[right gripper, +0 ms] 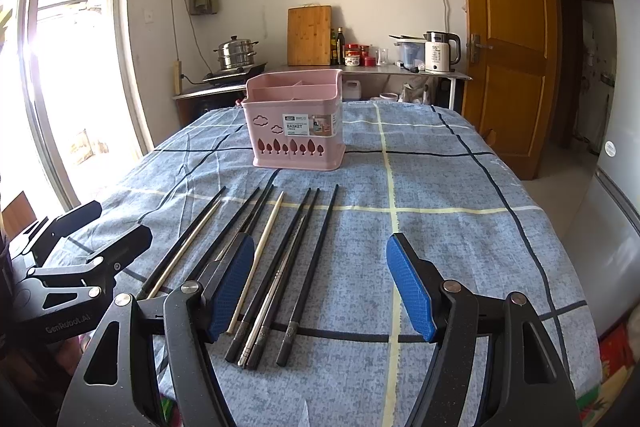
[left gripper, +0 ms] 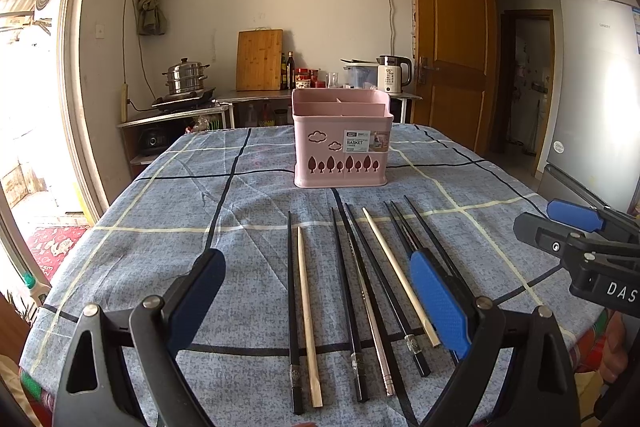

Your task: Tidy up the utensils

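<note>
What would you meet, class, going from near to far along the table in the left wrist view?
Left gripper → row of chopsticks → pink basket → far table edge → counter with cutting board and kettle.

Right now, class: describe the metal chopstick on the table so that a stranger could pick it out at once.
Start at the pink basket on the blue checked tablecloth. In front of it lies a row of chopsticks. Near the middle of that row is the metal chopstick: the only silvery one, with a ridged near end, while its neighbours are black or pale wood.
</note>
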The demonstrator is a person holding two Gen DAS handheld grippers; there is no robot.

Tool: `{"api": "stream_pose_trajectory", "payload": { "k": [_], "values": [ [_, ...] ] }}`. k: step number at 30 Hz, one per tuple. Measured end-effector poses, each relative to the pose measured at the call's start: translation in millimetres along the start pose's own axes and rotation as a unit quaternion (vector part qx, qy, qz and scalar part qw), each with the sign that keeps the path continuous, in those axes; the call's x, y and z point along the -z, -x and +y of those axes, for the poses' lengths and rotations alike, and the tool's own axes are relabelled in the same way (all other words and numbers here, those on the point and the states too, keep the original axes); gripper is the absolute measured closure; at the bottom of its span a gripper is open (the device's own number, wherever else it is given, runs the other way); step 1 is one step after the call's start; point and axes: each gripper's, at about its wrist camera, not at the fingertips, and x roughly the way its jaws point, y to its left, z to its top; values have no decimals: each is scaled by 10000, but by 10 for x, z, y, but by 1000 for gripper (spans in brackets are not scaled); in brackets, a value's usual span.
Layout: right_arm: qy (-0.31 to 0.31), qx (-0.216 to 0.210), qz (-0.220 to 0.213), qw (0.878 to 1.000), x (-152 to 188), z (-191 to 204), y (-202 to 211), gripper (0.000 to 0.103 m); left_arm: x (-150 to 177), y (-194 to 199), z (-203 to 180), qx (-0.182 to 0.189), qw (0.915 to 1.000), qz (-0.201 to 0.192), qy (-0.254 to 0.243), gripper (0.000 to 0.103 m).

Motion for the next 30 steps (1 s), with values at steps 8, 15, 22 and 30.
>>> {"api": "stream_pose_trajectory", "payload": {
  "k": [8, 15, 22, 30],
  "values": [
    [-16, -8, 8, 10000, 1, -11, -1, 34, 11, -11, -17, 16, 10000, 5, 9, 8],
    [-22, -12, 13, 10000, 3, -11, -6, 34, 14, -18, -26, 39, 10000, -7, 17, 8],
    [-10, -5, 5, 10000, 8, -4, -5, 34, 20, -14, -32, 33, 10000, -13, 23, 8],
    [-11, -6, 2, 10000, 8, -5, -6, 34, 25, -10, -40, 38, 10000, -25, 21, 8]
  ]
}}
